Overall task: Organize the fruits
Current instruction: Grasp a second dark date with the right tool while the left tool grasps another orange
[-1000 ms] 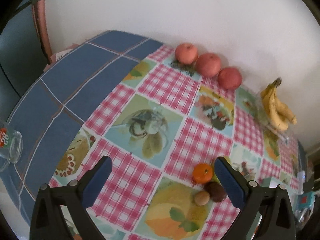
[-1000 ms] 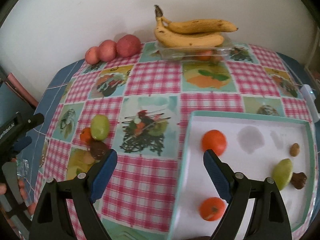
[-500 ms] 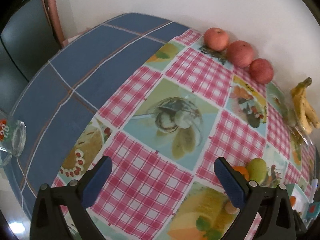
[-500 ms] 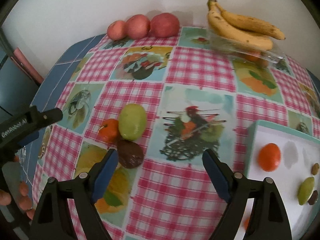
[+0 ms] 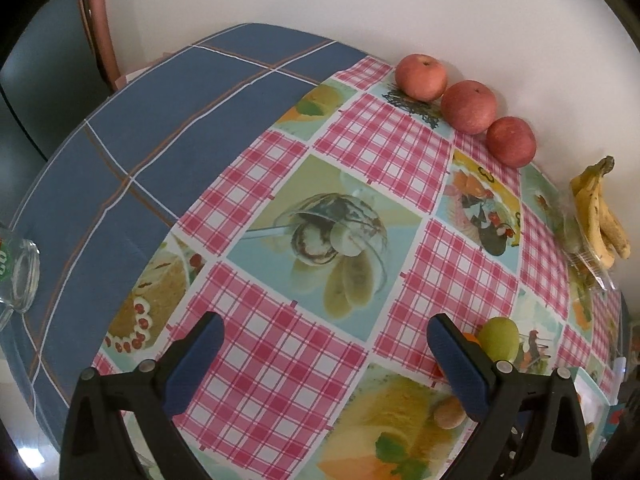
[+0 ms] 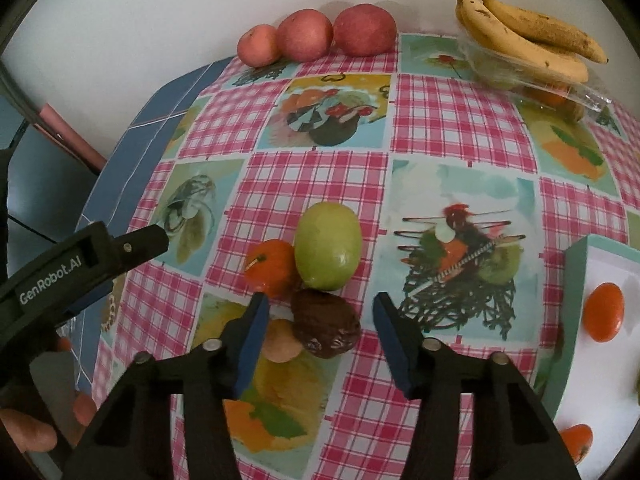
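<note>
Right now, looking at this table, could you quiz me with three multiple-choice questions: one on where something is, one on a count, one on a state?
1. Where do the yellow bananas lie?
A on a clear plastic box
B on the white tray
C on bare blue cloth

2. How many red apples line the wall?
A two
B three
C five

3. The right gripper with blue pads is:
A clamped on the green fruit
B open around the dark brown fruit
C holding an orange

Answers: 1 A, the box shows beneath them. 2 B, three in a row. 3 B, the jaws have just been closing, with gaps either side of the fruit.
</note>
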### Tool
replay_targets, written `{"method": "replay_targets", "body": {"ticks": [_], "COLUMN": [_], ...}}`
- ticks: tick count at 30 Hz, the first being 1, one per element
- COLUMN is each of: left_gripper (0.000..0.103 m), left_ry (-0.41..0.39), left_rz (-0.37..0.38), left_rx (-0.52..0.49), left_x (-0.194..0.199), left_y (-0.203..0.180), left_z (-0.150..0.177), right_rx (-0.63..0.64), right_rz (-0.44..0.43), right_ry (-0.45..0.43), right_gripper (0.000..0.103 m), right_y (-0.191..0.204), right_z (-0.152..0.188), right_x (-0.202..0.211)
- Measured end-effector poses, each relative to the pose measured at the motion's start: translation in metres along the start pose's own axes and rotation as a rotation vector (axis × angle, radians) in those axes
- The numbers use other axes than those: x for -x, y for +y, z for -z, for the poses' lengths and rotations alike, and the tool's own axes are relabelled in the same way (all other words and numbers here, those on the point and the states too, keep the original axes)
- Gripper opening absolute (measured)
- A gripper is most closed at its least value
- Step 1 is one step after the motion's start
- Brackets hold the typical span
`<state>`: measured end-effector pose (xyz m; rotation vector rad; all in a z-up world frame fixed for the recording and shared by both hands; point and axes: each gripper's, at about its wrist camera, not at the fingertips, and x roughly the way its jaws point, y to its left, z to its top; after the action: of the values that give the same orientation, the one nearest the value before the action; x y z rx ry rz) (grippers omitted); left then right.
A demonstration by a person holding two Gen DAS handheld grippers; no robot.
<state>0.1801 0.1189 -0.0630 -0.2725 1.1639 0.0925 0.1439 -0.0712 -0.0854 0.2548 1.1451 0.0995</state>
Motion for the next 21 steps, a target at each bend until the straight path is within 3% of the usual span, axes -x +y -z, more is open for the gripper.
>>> {"method": "replay_targets", "body": {"ticks": [10, 21], "left_gripper": [0.103, 0.102], "left_ry": [0.018, 0.068], "left_rz": [0.037, 0.146], "left_rx": [-0.006, -0.042], "left_x": [-0.001, -0.005], "left_y": [-0.007, -0.028], "left_z": [0.001, 0.008], "right_rx": [-0.012, -0.040], "right_rz": [-0.013, 0.061], "right_ry": [0.014, -0.002], "right_gripper": [0.037, 0.037], "right_y": [-0.006, -0.037], "right_z": [0.003, 0.002], "right_x": [-0.004, 0.012]}}
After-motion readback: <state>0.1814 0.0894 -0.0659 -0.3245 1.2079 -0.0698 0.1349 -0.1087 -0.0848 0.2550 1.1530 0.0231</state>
